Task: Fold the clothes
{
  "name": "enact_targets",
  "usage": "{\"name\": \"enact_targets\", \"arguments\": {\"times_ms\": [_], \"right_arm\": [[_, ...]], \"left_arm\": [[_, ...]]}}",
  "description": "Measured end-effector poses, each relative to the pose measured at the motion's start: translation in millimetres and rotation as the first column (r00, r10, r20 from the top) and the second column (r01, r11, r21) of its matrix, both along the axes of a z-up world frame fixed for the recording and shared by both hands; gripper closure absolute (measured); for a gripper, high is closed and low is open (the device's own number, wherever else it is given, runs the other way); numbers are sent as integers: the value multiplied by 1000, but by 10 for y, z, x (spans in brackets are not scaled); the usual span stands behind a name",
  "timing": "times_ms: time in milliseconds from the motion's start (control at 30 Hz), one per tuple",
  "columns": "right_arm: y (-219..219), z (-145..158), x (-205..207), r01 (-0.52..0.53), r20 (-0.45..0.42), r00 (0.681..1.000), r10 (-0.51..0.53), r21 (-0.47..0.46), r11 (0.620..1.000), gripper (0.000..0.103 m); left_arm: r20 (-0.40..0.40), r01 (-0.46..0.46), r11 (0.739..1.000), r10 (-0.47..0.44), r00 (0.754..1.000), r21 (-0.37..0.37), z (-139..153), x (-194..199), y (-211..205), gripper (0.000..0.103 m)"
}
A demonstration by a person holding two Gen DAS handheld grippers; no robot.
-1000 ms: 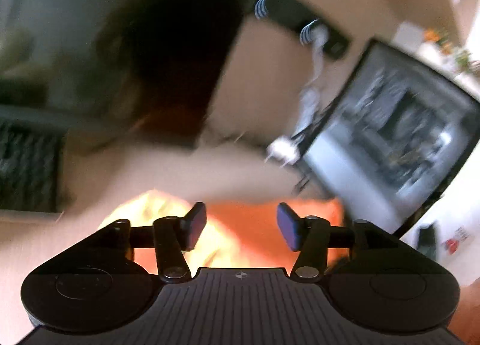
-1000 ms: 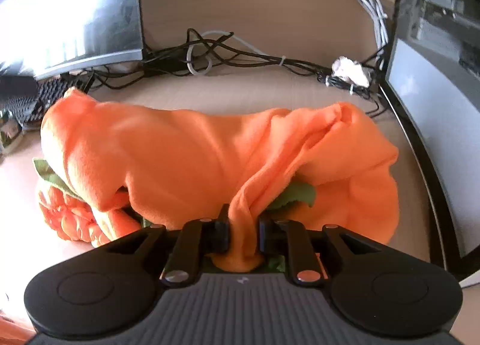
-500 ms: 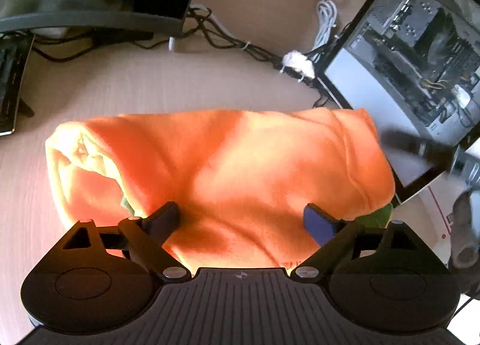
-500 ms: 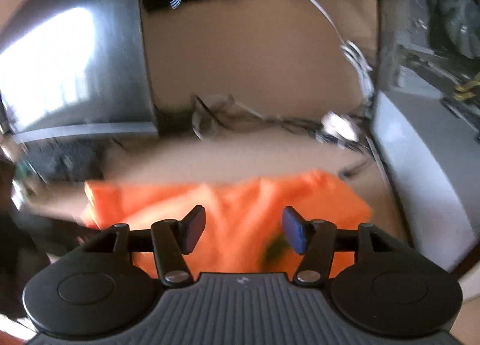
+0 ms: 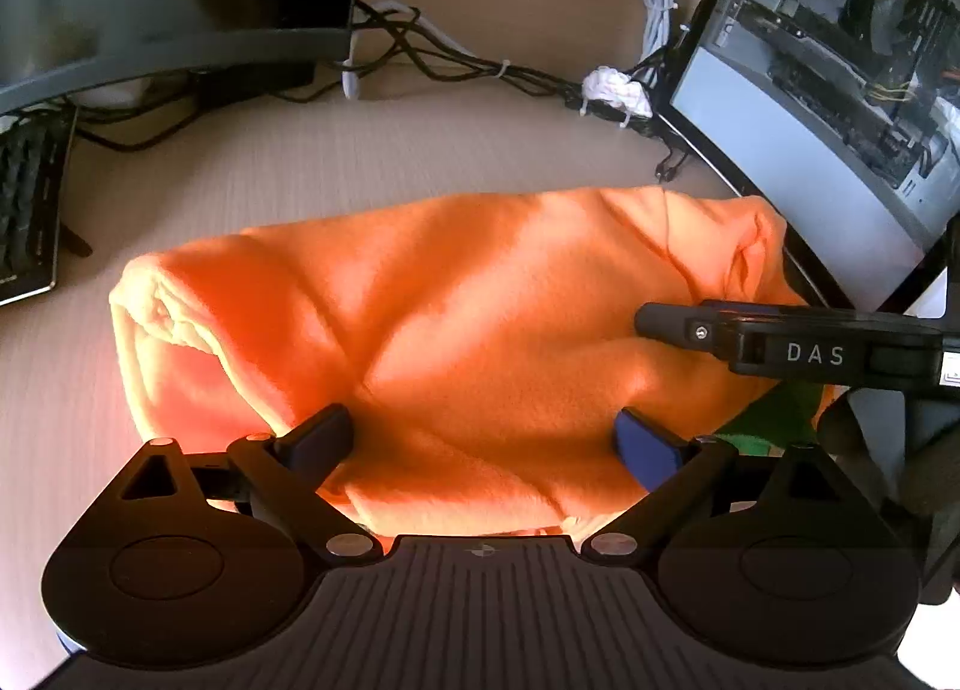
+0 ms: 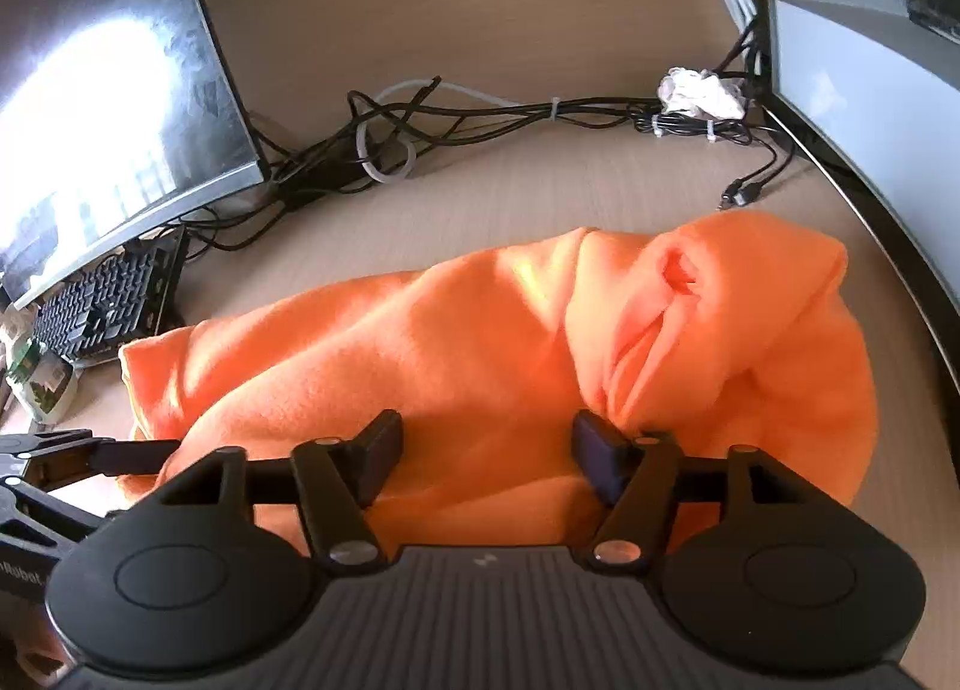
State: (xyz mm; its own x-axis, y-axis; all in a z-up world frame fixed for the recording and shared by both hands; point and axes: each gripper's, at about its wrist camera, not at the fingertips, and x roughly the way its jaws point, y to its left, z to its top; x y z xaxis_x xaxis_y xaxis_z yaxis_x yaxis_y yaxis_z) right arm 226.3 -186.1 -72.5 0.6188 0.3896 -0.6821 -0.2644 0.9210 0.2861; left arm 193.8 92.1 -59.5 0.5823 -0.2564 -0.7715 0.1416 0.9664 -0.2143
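An orange fleece garment [image 5: 456, 306] lies bunched in a long roll across the beige desk; it also fills the right wrist view [image 6: 480, 342]. A bit of green cloth [image 5: 774, 414] shows under its right end. My left gripper [image 5: 483, 438] is open, its fingers wide apart just above the garment's near edge. My right gripper [image 6: 486, 450] is open too, low over the garment's near side. The right gripper's finger [image 5: 678, 324] reaches in from the right in the left wrist view. The left gripper's finger [image 6: 132, 453] shows at the left edge in the right wrist view.
A curved monitor [image 6: 114, 90] stands at the back left with a keyboard [image 6: 102, 306] below it. A PC case [image 5: 828, 60] with a glass side stands at the right. Tangled cables [image 6: 480, 114] and a white wad [image 6: 699, 90] lie behind the garment.
My right gripper let go of the orange cloth, opened, swung up and came back down over the garment. My left gripper opened wider and settled low over the garment.
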Motion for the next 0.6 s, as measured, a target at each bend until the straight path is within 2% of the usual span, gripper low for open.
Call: {"name": "enact_targets", "arguments": {"times_ms": [200, 300, 333, 467, 600], "right_arm": [[49, -2, -49, -9, 2, 1000, 9, 17, 1000, 23], [62, 4, -52, -39, -16, 999, 39, 49, 998, 7], [65, 0, -53, -58, -23, 998, 59, 67, 996, 0], [74, -5, -83, -62, -21, 998, 64, 79, 995, 0], [49, -15, -84, -41, -28, 999, 44, 106, 993, 0]], "left_arm": [[8, 9, 999, -9, 1000, -45, -14, -26, 60, 0], [-22, -10, 989, 7, 1000, -144, 80, -66, 247, 0], [-22, -37, 984, 34, 999, -174, 126, -103, 343, 0], [0, -187, 954, 193, 981, -233, 292, -296, 782, 0], [-122, -347, 892, 325, 938, -290, 156, -344, 1189, 0]]}}
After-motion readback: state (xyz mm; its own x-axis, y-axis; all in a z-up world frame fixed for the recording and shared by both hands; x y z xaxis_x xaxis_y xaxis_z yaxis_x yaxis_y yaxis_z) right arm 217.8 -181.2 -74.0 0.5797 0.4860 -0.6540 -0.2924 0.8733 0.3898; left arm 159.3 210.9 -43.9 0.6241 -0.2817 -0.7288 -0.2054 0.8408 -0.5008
